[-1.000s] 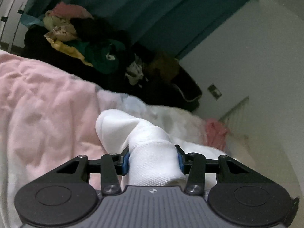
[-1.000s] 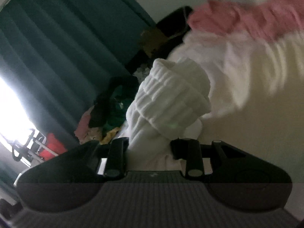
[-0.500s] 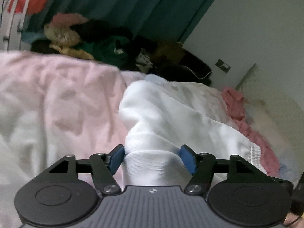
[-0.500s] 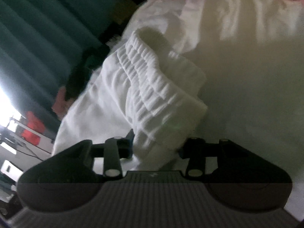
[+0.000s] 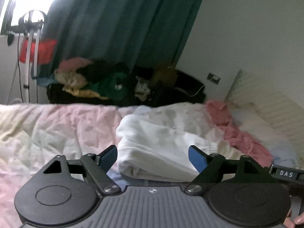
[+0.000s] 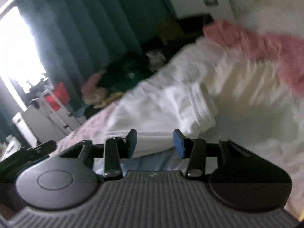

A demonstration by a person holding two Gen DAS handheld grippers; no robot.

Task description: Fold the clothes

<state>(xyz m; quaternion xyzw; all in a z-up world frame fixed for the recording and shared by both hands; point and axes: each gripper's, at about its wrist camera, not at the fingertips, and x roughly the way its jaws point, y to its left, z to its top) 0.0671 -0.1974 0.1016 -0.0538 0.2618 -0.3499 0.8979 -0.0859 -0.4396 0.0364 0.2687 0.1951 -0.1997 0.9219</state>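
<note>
STATE: I see left gripper (image 5: 153, 158) jaws opening, right gripper (image 6: 154, 142) parted, both empty | ITEM: white garment (image 5: 161, 142) folded beside pink garment (image 5: 241, 134) | RISK: I judge a low pass snags the fold.

The folded garment (image 5: 161, 144) lies on the bed (image 5: 57, 129), toward the bed's right half in the left wrist view, its folded edge facing the camera. The left gripper (image 5: 153, 156) hovers before that edge, its jaws opening, the garment beyond them and not touched. A crumpled cloth (image 5: 239, 133) lies on the bed to the right of the garment, running toward the near right corner. A pillow (image 5: 266, 104) sits behind that cloth, at the bed's right end against the wall. Behind the bed's far edge a heap of clothes (image 5: 98, 83) lies before the curtain (image 5: 117, 28). A stand (image 5: 30, 57) rises left of the heap. In the right wrist view the right gripper (image 6: 154, 142) is just before the garment's near edge, its jaws apart, clear of it.
</note>
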